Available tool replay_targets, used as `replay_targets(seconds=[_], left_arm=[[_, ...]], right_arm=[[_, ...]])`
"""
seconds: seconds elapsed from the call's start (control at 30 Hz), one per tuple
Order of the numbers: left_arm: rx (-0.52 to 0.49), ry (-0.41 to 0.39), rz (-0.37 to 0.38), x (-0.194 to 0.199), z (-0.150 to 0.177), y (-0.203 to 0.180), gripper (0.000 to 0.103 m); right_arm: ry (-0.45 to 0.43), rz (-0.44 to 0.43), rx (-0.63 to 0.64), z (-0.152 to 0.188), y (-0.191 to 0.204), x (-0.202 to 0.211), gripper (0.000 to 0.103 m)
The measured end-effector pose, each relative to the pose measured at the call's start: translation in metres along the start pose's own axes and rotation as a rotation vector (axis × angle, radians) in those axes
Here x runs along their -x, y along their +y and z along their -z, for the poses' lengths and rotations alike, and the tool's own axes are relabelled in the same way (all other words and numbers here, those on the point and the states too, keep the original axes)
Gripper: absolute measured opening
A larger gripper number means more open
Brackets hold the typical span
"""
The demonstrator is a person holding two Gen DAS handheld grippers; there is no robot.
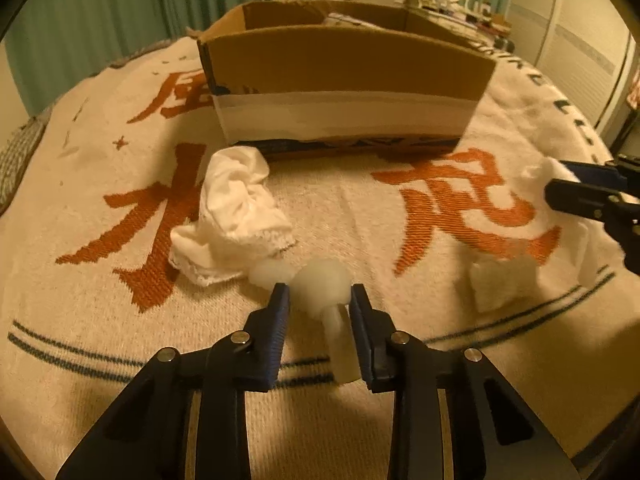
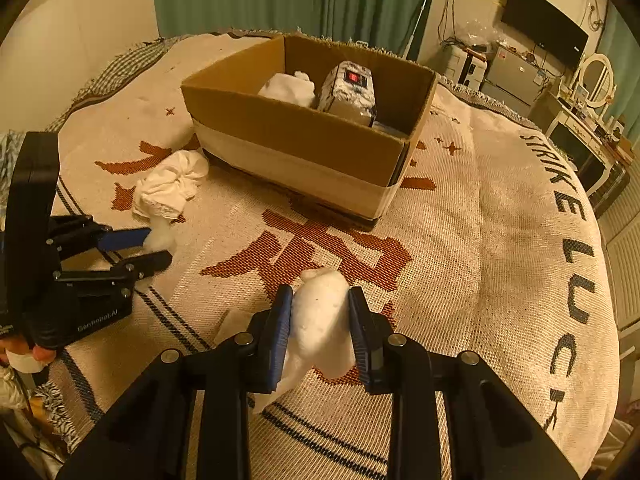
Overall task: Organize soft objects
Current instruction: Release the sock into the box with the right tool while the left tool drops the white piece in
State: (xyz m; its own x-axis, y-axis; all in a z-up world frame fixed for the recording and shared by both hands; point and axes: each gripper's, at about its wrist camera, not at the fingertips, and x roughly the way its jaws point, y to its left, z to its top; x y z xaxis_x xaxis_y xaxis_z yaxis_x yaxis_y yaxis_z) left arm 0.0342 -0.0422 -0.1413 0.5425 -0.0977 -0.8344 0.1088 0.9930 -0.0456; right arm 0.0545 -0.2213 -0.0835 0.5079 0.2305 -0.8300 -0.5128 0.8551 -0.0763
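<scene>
While the right tool (image 2: 318, 322) pinches a white fluffy cotton wad (image 2: 322, 320) lengthwise upright, the left tool (image 1: 320, 300) clamps a white cotton ball (image 1: 322, 286). A crumpled white cloth (image 1: 236, 212) lies on the bed, long axis toward the brown cardboard box (image 1: 344, 64).

In the left wrist view the near wall of the open brown cardboard box (image 1: 344, 68) hides its contents. The white fluffy wad (image 1: 323, 280) is blurred. The right gripper (image 1: 560, 186) is cut off at the right edge.

white tuft (image 1: 322, 282) | crumpled cloth (image 1: 236, 208) beside box (image 1: 344, 80) | wad (image 2: 322, 320) lifted
</scene>
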Motion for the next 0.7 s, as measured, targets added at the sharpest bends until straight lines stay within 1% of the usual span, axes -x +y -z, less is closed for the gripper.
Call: replay_targets(seconds=[0.13,0.27,0.37,0.53,0.63,0.7], left_arm=[[0.0,-0.051,0.016,0.025,0.001,-0.005,0.029],[-0.014,-0.112,0.032,0.055,-0.002,-0.01,0.029],[-0.022,-0.156,0.033,0.077,-0.007,-0.014,0.029],[-0.044,-0.231,0.054,0.113,-0.021,-0.023,0.029],[-0.062,-0.291,0.073,0.138,-0.033,-0.027,0.029],[-0.078,-0.33,0.072,0.152,-0.04,-0.028,0.03]], right_arm=[[-0.02,-0.005,-0.01,0.001,0.004,0.015,0.028],[-0.059,0.006,-0.027,-0.001,0.006,0.04,0.028],[-0.11,0.016,-0.041,-0.005,0.008,0.065,0.028],[-0.209,0.045,-0.075,-0.023,0.006,0.107,0.028],[-0.261,0.05,-0.094,-0.035,0.006,0.13,0.028],[-0.289,0.053,-0.099,-0.042,0.007,0.142,0.028]])
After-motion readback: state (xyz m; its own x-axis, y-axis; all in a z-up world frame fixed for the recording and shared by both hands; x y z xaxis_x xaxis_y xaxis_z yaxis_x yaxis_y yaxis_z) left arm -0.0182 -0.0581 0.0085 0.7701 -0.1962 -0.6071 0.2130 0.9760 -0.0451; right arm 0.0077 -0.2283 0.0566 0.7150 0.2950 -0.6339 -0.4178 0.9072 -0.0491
